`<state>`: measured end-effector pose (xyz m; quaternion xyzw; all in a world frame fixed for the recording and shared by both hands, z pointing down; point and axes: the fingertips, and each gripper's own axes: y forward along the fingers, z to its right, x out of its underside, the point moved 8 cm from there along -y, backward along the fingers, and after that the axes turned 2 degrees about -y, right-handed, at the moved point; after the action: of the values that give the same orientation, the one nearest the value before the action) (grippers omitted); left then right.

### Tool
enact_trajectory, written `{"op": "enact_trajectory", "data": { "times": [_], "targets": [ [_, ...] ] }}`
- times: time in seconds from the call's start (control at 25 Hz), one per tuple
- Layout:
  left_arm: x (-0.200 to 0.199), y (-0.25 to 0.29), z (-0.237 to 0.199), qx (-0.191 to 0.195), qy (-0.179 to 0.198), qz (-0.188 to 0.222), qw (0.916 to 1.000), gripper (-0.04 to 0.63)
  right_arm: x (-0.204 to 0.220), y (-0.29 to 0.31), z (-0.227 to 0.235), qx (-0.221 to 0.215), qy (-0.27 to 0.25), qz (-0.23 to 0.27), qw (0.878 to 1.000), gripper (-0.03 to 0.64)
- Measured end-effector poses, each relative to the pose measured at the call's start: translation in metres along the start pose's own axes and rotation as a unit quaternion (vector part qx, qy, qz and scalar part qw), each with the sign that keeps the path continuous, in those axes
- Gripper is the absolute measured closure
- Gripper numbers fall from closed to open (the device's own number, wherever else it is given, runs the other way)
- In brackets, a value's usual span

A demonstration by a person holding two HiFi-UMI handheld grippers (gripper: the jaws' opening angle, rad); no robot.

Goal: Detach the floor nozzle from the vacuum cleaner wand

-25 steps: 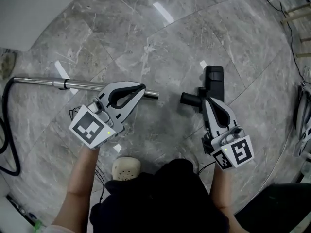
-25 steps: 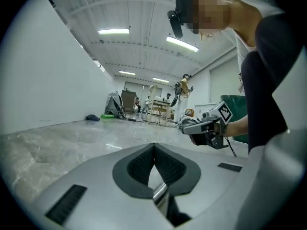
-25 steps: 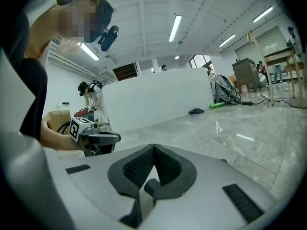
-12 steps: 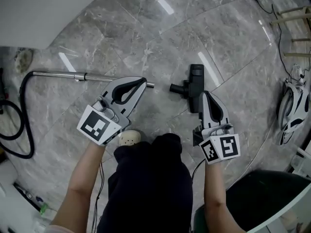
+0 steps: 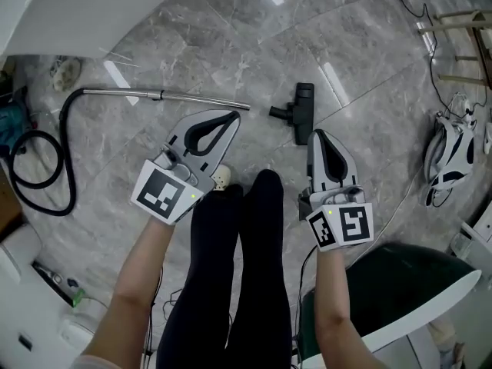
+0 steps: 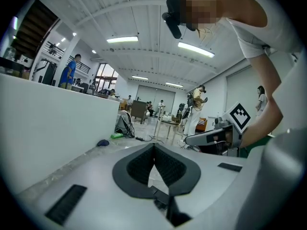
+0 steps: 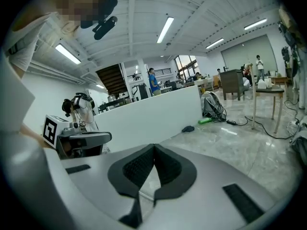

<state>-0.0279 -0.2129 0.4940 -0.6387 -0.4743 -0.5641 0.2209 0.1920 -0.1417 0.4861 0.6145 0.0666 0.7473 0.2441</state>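
Observation:
The silver wand (image 5: 165, 95) lies on the grey marble floor, its black hose (image 5: 37, 160) curling away at the left. The black floor nozzle (image 5: 300, 114) lies apart from it, a gap of bare floor between the wand's free end and the nozzle's neck. My left gripper (image 5: 233, 116) hangs high above the floor near the wand's end, shut and empty. My right gripper (image 5: 319, 134) hovers above the nozzle, also shut on nothing. Each gripper view looks level across a large hall, with jaws closed: left gripper (image 6: 154, 144), right gripper (image 7: 154, 146).
A white partition (image 5: 69, 6) borders the floor at the upper left. A white-and-black device (image 5: 448, 158) with cables lies at the right, a dark green seat (image 5: 400, 283) at the lower right. My black-clad legs (image 5: 238, 267) stand between the arms. People stand far off in the hall.
Both grippers have risen well above the floor, still shut. The view has climbed with them, so wand and nozzle look smaller; they lie apart as before.

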Motion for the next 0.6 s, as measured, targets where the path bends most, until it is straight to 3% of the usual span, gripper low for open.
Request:
{"op": "enact_trajectory", "data": {
  "times": [0.28,0.6],
  "targets": [
    [-0.053,-0.036,0.034,-0.013,-0.013,-0.008,0.9998,0.584,-0.043,-0.048,-0.026,-0.013,0.058,0.0,0.998,0.601],
    [-0.077,-0.047,0.065,-0.026,-0.023,-0.009,0.9994,0.584,-0.076,-0.074,-0.046,-0.017,0.061,0.01,0.998,0.6]
  ]
}}
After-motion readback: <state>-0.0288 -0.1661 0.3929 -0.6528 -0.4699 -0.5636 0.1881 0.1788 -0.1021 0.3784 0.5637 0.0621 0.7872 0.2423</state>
